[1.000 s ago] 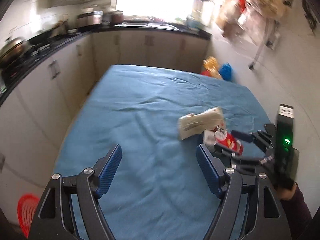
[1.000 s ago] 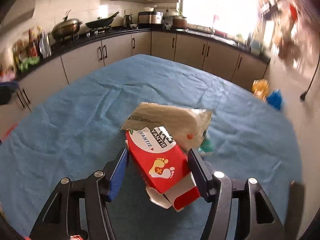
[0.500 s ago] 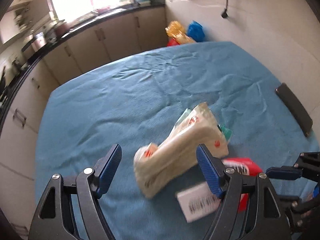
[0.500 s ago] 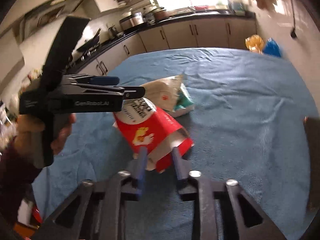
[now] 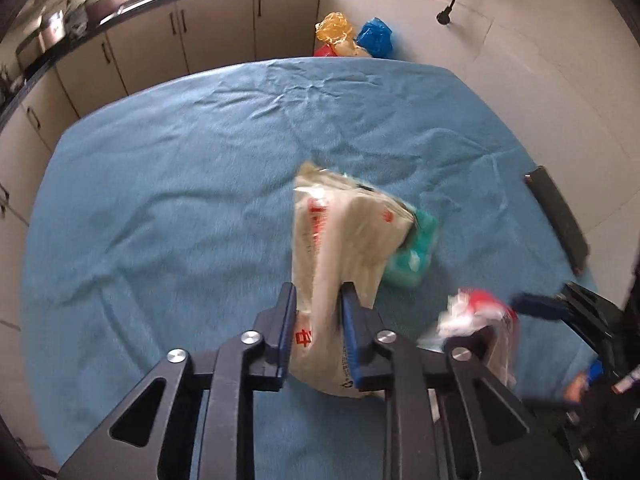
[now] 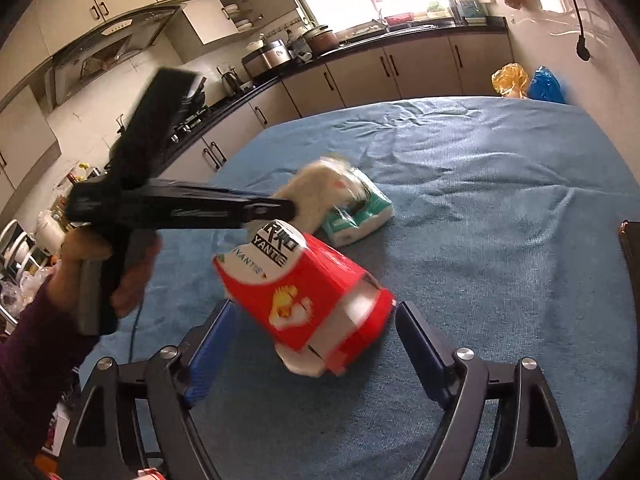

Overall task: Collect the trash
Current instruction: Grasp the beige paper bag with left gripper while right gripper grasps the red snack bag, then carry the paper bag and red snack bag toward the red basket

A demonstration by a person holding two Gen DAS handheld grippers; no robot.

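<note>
left claw (image 5: 316,300) just closed, now clamped on cream packet (image 5: 340,236); right claw (image 6: 312,324) just opened wide around red carton (image 6: 312,292)

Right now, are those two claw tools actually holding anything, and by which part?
The left gripper has just closed on the near end of the beige bag. The right gripper has just opened; the red box lies between its jaws, ungripped.
</note>
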